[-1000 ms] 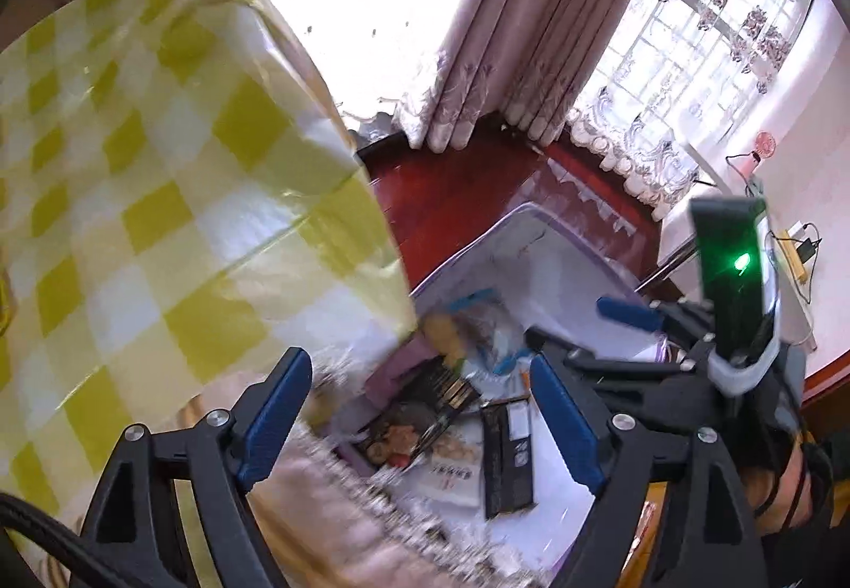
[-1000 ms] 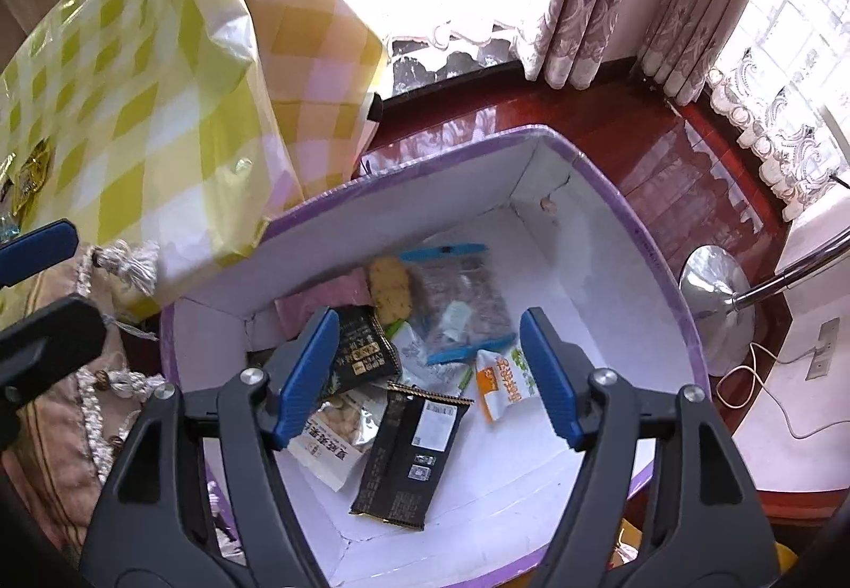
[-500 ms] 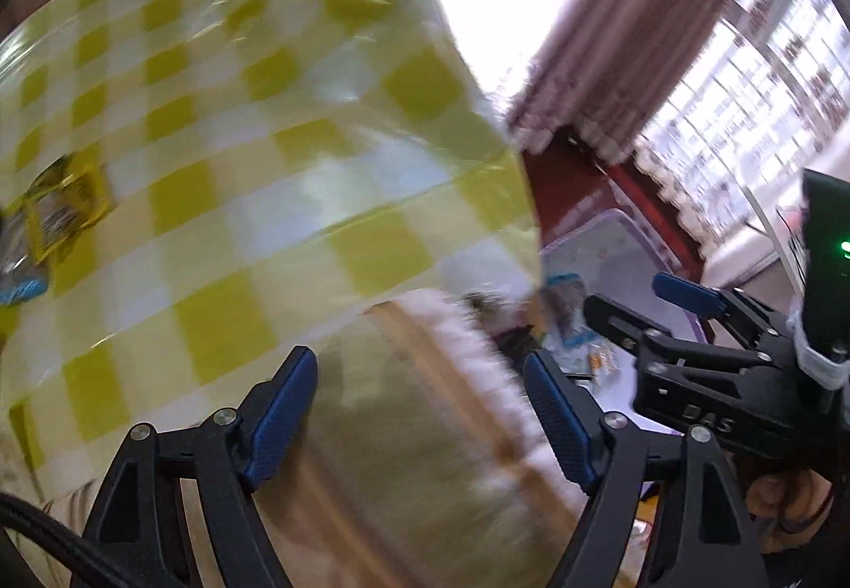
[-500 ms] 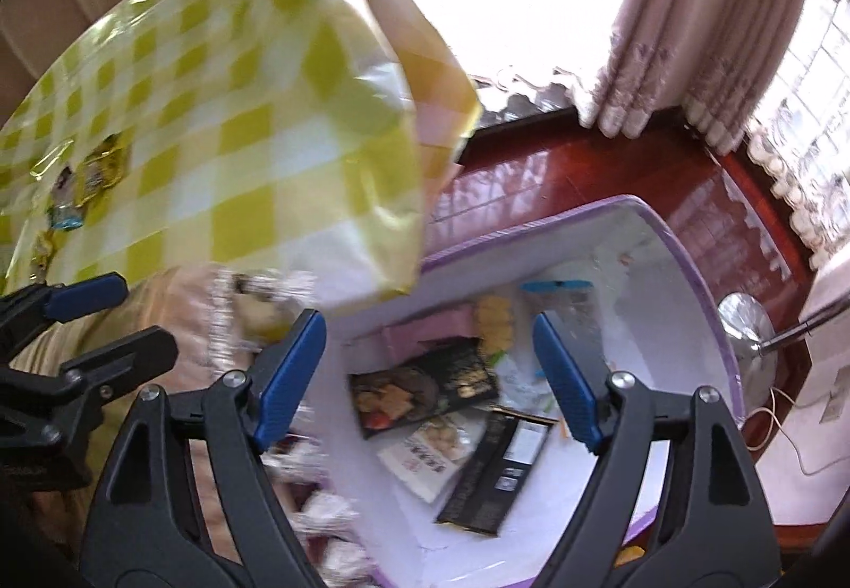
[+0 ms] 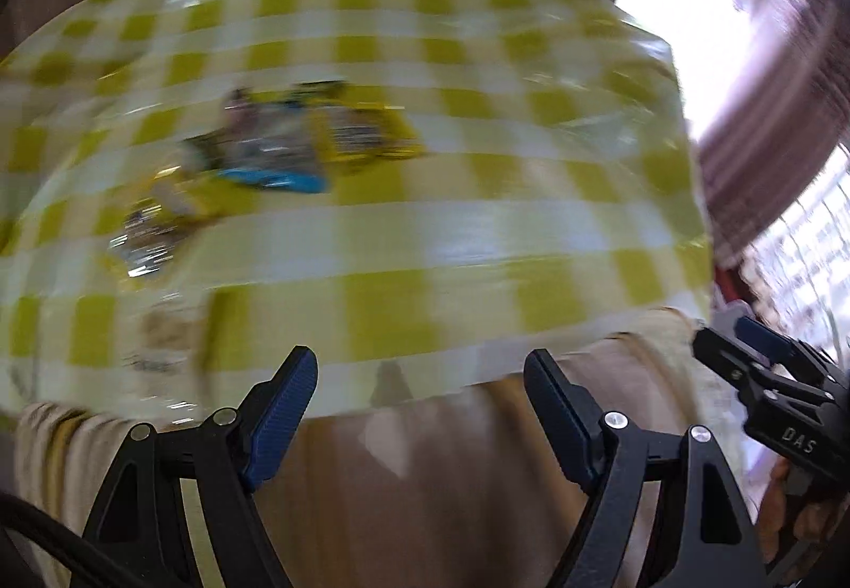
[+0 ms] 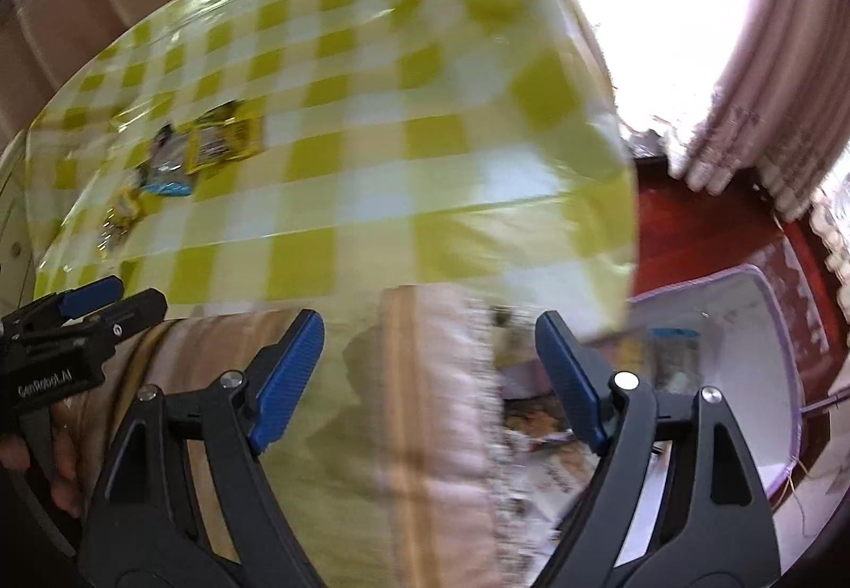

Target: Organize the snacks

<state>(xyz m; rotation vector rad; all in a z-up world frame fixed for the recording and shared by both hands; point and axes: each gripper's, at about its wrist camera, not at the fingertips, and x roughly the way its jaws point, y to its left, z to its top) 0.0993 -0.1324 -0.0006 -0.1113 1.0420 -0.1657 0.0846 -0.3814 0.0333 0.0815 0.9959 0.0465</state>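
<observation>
Several snack packets (image 5: 297,142) lie in a loose cluster on a table under a yellow-and-white checked cloth (image 5: 478,227); they also show in the right wrist view (image 6: 212,147) at the far left. My left gripper (image 5: 419,407) is open and empty, below the table's near edge. My right gripper (image 6: 430,375) is open and empty, to the right of the left one. A white box with a purple rim (image 6: 775,338) stands on the floor at the right and holds several snack packets (image 6: 674,354). Both views are motion blurred.
A beige fringed cloth (image 6: 441,407) hangs below the checked one on the table's side. Red wooden floor (image 6: 706,237) and pink curtains (image 6: 770,57) lie to the right by a bright window. My right gripper shows in the left wrist view (image 5: 765,375).
Both grippers have swung up and left, away from the box on the floor and toward the tabletop. The snacks on the table have come into view. Both stay open and empty.
</observation>
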